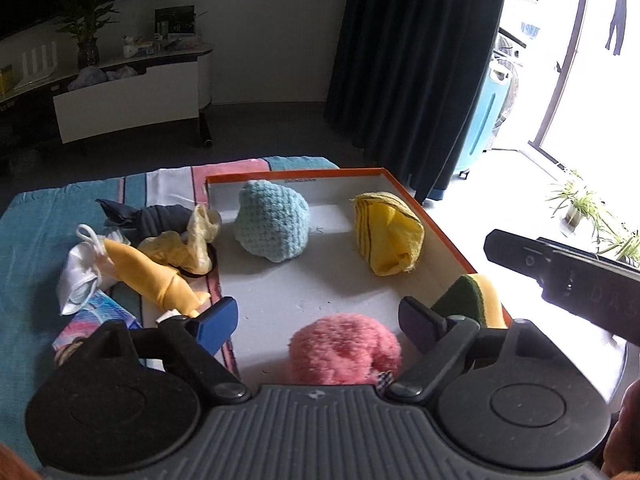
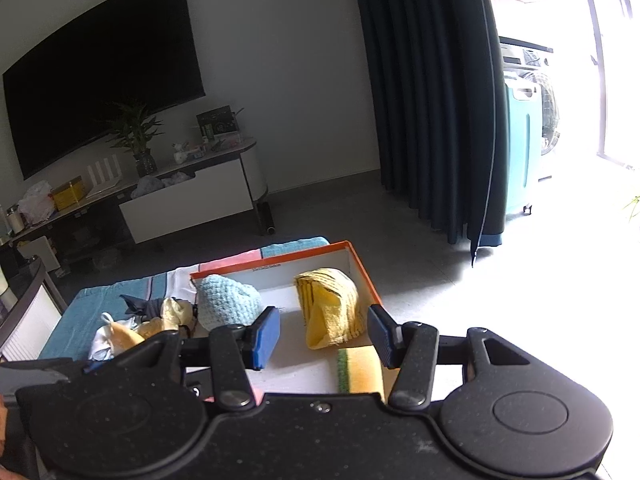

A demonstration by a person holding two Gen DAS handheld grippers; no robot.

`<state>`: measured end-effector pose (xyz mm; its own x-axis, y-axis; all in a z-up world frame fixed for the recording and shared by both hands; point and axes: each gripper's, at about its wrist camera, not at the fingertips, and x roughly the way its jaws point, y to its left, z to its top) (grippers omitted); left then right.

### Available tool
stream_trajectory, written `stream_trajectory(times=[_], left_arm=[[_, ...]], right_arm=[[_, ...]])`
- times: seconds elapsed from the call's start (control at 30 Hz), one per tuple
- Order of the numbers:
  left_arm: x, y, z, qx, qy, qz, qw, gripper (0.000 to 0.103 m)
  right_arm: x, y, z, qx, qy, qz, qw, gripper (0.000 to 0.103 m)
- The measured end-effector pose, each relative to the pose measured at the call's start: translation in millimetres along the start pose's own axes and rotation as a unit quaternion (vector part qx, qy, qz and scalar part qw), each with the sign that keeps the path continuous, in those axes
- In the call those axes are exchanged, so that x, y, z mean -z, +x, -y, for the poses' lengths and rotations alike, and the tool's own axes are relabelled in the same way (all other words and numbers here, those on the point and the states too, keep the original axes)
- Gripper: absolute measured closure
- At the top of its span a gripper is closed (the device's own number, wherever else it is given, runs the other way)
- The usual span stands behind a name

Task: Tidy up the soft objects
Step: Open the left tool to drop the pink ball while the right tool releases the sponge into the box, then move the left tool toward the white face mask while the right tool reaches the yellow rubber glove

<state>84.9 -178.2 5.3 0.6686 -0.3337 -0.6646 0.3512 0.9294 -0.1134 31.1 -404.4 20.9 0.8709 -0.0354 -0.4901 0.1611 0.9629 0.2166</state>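
- Your left gripper (image 1: 320, 322) stood with jaws apart – pink fluffy item (image 1: 344, 348) lay loose between them, in the box (image 1: 432, 216).
- Your right gripper (image 2: 324, 336) was spread too, clamping nothing – sponge (image 2: 362, 368) just below it, yellow cloth (image 2: 330, 308) just ahead.

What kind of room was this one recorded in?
Most likely a home living room: a large dark television on the wall above a low media console, with floor-length dark curtains and a washing machine by the bright doorway.
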Motion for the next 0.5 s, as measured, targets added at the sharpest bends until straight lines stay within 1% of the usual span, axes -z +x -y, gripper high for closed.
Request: stream_trajectory(times=[0.13, 0.27, 0.5], left_arm=[[-1.4, -6.7, -16.9, -0.025, -0.019, 0.000, 0.9995, 0.012], [-3.6, -16.2, -28.0, -0.047, -0.024, 0.004, 0.9986, 0.012], [-3.4, -30.5, -47.7, -0.073, -0.036, 0.006, 0.9966, 0.011]], right_arm=[[0.5, -2.2, -8.3, -0.010, -0.009, -0.002, 1.000, 0.043], [0.8, -3.0, -19.7, -0.022, -0.018, -0.005, 1.000, 0.043], [2.7, -0.7, -45.8, -0.050, -0.041, -0.015, 0.998, 0.043]])
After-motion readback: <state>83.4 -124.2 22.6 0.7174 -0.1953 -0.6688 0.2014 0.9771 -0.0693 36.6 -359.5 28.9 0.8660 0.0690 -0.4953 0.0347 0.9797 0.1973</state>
